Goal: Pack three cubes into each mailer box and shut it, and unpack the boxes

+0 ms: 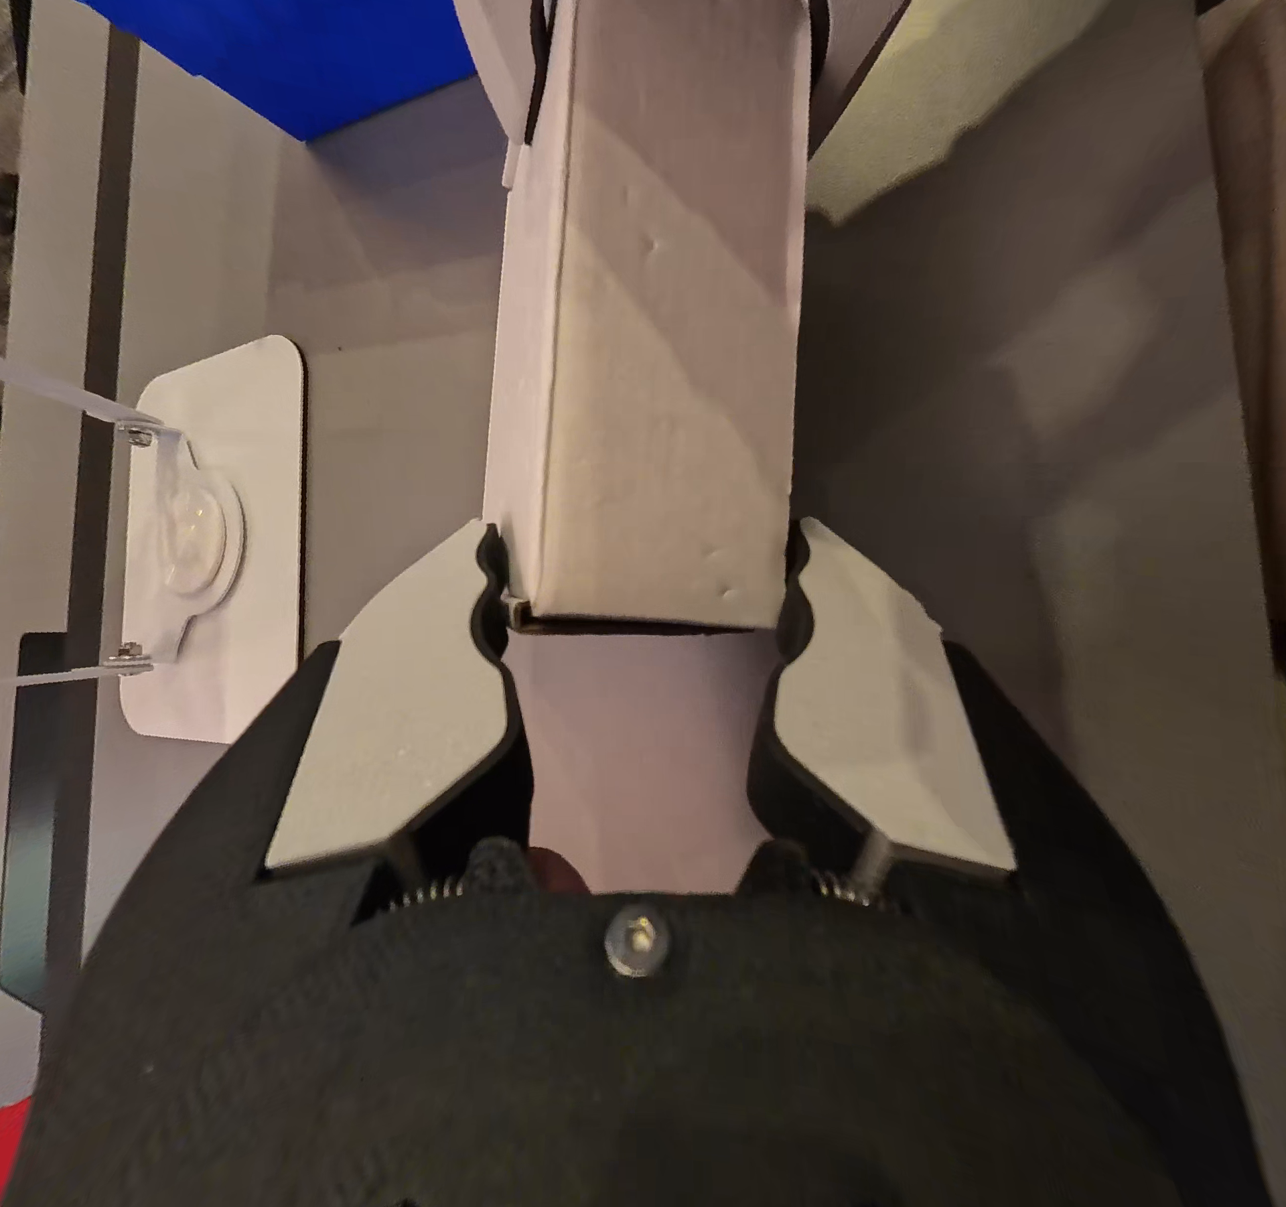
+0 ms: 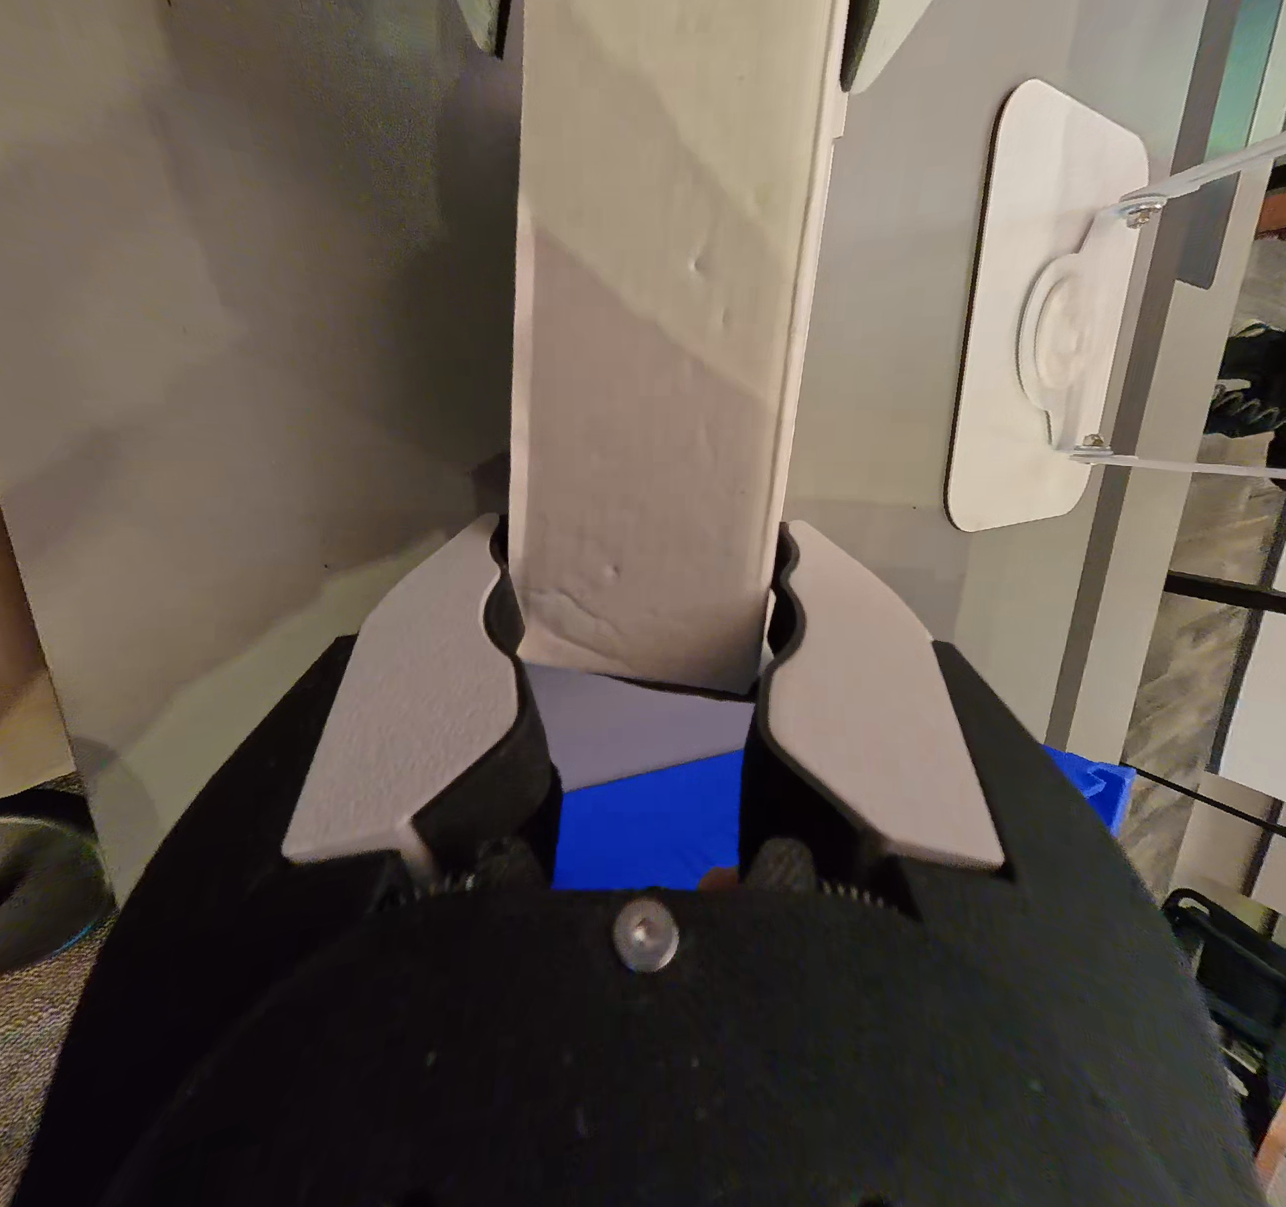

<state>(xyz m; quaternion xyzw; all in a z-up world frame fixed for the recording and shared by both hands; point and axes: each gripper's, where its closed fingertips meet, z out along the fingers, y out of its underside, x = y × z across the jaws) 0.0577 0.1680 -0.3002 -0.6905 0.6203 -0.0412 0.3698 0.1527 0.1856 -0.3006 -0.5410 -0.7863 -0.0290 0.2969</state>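
Here both grippers clamp one white mailer box (image 1: 654,311) from opposite ends. The left gripper (image 1: 644,575) has its jaws drawn in against the box's two long faces at the near end, the wavy black pads touching the cardboard on either side. The right gripper (image 2: 644,589) does the same at its own end, pads pressed to both faces of the mailer box (image 2: 661,311). In each wrist view the other gripper's pale fingers show at the top edge, flanking the far end of the box; they are cut off by the frame.

The box runs straight away from each camera, its narrow edge face toward the lens. That face is dented in several places. A dark seam shows at the near end in both views. Its contents cannot be seen.

A blue bin (image 1: 278,25) lies beyond the box to the upper left in the left wrist view, partly cut off; blue also shows between the right gripper's fingers. A white plate with a clear mount (image 2: 1044,311) lies on the grey table (image 1: 974,478), well apart from the box.
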